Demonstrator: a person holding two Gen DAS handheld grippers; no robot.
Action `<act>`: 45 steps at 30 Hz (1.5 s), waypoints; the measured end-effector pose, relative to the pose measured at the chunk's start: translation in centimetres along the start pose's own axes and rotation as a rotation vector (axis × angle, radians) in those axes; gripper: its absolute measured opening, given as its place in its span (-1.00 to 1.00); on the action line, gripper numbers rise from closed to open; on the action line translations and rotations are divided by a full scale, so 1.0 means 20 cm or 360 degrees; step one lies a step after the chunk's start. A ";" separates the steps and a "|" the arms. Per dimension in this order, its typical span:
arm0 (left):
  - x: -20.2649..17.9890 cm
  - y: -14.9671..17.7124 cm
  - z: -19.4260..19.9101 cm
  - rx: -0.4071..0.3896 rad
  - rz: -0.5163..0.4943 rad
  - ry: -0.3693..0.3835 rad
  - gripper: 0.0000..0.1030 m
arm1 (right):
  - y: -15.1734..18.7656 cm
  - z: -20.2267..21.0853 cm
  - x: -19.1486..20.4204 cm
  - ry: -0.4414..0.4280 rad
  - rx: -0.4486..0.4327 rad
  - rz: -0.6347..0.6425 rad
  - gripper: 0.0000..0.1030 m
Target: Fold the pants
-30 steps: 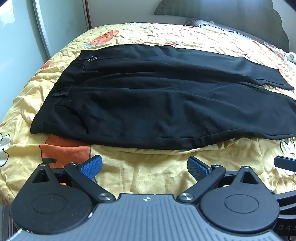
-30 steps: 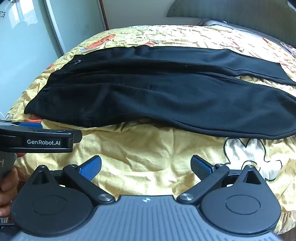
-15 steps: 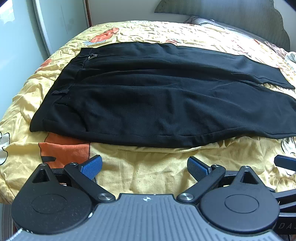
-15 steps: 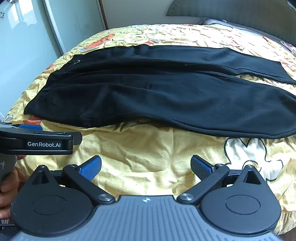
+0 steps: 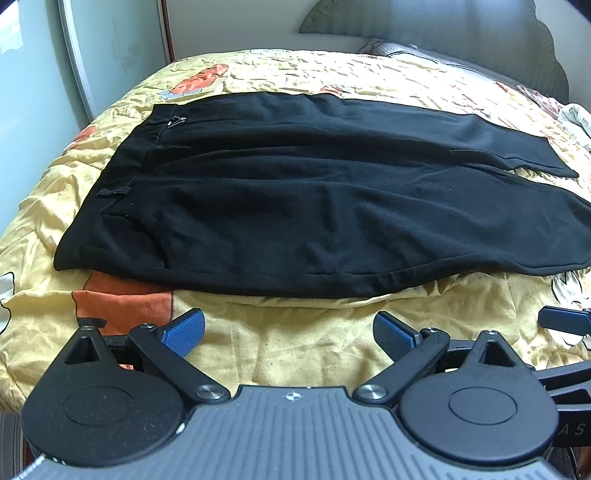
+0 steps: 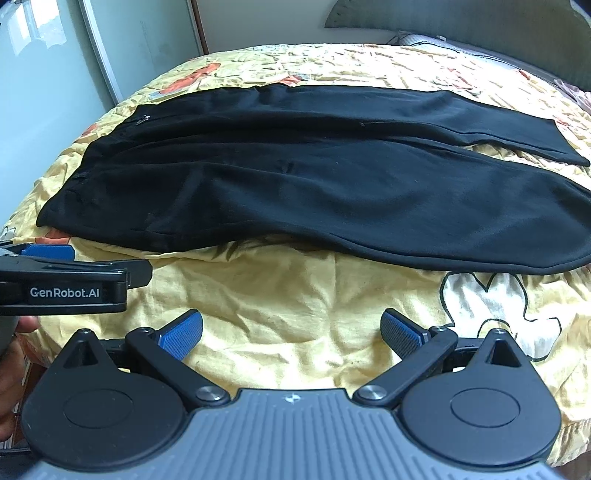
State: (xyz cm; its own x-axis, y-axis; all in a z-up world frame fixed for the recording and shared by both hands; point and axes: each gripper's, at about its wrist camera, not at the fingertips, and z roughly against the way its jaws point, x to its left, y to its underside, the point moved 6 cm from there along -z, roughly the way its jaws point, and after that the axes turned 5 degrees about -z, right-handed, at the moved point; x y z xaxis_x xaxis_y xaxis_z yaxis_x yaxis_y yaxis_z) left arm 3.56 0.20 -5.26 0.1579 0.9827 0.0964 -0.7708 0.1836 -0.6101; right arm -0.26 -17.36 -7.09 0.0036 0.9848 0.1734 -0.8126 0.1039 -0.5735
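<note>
Black pants [image 5: 317, 206] lie spread flat across a bed covered by a yellow cartoon-print bedspread [image 5: 288, 339], just ahead of both tongs. The left tongs [image 5: 289, 328] hover low over the near edge of the bed with their blue-padded fingers [image 5: 184, 330] wide apart and nothing between them; the pants' near hem runs just beyond the fingertips, not touching them. From here the waistband [image 5: 122, 177] sits ahead and to the left, and the two legs stretch away to the right, the farther leg ending at a cuff [image 5: 546, 162]. The right tongs [image 6: 291, 330] are likewise spread wide and empty, over bare bedspread [image 6: 288, 295], with the pants [image 6: 314, 184] lying ahead of them. In the right wrist view the left tongs' body [image 6: 66, 284] shows at the left edge, close beside the right tongs. A grey headboard [image 5: 443, 33] stands beyond the far right of the bed.
</note>
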 end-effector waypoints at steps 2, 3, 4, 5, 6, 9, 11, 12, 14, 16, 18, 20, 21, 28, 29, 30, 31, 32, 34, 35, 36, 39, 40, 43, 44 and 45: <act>0.00 0.00 0.00 -0.0002 0.0001 -0.0004 0.92 | 0.00 0.00 -0.01 -0.0001 0.0003 -0.0008 1.00; 0.00 0.00 0.00 -0.0002 -0.0001 -0.0008 0.92 | 0.00 -0.01 -0.01 -0.0002 0.0006 -0.0011 1.00; 0.00 0.00 0.01 -0.0006 -0.0009 -0.0013 0.92 | 0.00 -0.01 -0.01 -0.0002 0.0009 -0.0013 1.00; 0.00 0.00 0.01 -0.0014 -0.0018 -0.0016 0.92 | 0.01 -0.01 -0.01 -0.0002 0.0010 -0.0017 1.00; -0.01 0.00 0.02 -0.0021 -0.0025 -0.0017 0.92 | 0.01 -0.01 -0.01 -0.0003 0.0010 -0.0018 1.00; -0.02 -0.01 0.03 -0.0034 -0.0057 -0.0029 0.92 | 0.00 0.00 -0.01 -0.0005 0.0007 -0.0018 1.00; -0.01 -0.02 0.03 -0.0041 -0.0075 -0.0049 0.92 | 0.00 0.00 -0.01 -0.0008 0.0009 -0.0017 1.00; -0.01 -0.02 0.03 -0.0042 -0.0073 -0.0056 0.92 | 0.00 0.00 0.00 -0.0013 0.0009 -0.0017 1.00; 0.01 -0.03 0.02 -0.0027 -0.0057 -0.0067 0.92 | -0.01 0.00 -0.01 -0.0025 0.0004 -0.0019 1.00; 0.02 -0.03 0.01 -0.0014 -0.0039 -0.0072 0.92 | -0.01 0.01 -0.01 -0.0033 0.0003 -0.0022 1.00; 0.03 -0.02 0.00 -0.0003 -0.0028 -0.0078 0.92 | -0.01 0.01 -0.01 -0.0037 0.0005 -0.0024 1.00; 0.04 -0.02 0.00 0.0004 -0.0026 -0.0082 0.92 | -0.01 0.00 -0.01 -0.0038 0.0009 -0.0024 1.00; 0.04 -0.02 -0.01 0.0006 -0.0026 -0.0086 0.92 | -0.01 0.00 -0.01 -0.0040 0.0011 -0.0023 1.00; 0.04 -0.01 -0.01 0.0011 -0.0038 -0.0093 0.92 | -0.02 0.02 0.01 -0.0064 0.0005 -0.0016 1.00; 0.04 -0.01 -0.01 0.0011 -0.0037 -0.0090 0.92 | -0.02 0.02 0.01 -0.0067 0.0004 -0.0014 1.00; 0.05 -0.01 -0.01 0.0012 -0.0035 -0.0085 0.92 | -0.03 0.02 0.01 -0.0071 0.0002 -0.0013 1.00; 0.05 -0.01 -0.02 0.0012 -0.0034 -0.0080 0.92 | -0.03 0.02 0.01 -0.0076 0.0001 -0.0012 1.00; 0.05 -0.01 -0.02 0.0011 -0.0032 -0.0074 0.92 | -0.04 0.02 0.02 -0.0086 -0.0003 -0.0007 1.00; 0.05 -0.02 -0.01 -0.0001 -0.0030 -0.0051 0.92 | -0.05 0.03 0.04 -0.0110 -0.0019 0.0017 1.00; 0.06 -0.03 -0.01 -0.0013 -0.0028 -0.0037 0.92 | -0.06 0.04 0.05 -0.0128 -0.0035 0.0032 1.00; 0.06 -0.04 -0.01 -0.0029 -0.0028 -0.0026 0.92 | -0.07 0.05 0.05 -0.0156 -0.0061 0.0048 1.00; 0.09 -0.07 0.02 -0.0108 -0.0015 -0.0034 0.91 | -0.16 0.09 0.07 -0.0231 -0.0185 0.0085 1.00; 0.11 -0.09 0.02 -0.0130 -0.0001 -0.0050 0.91 | -0.20 0.09 0.07 -0.0245 -0.0223 0.0100 1.00; 0.17 -0.14 0.01 -0.0163 0.0053 -0.0071 0.91 | -0.33 0.08 0.09 -0.0315 -0.0317 0.0191 1.00; 0.20 -0.16 0.00 -0.0165 0.0075 -0.0076 0.91 | -0.37 0.06 0.11 -0.0342 -0.0334 0.0244 1.00; 0.22 -0.18 -0.01 -0.0167 0.0093 -0.0084 0.91 | -0.41 0.04 0.12 -0.0369 -0.0343 0.0317 1.00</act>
State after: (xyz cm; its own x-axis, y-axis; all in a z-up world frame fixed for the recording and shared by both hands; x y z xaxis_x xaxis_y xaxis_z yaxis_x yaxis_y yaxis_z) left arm 7.09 3.93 -2.79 0.0798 0.9920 0.0979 -0.7082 0.1255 -0.6947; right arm 5.97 -15.86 -1.38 -0.2946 0.9336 0.2042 -0.6427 -0.0353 -0.7653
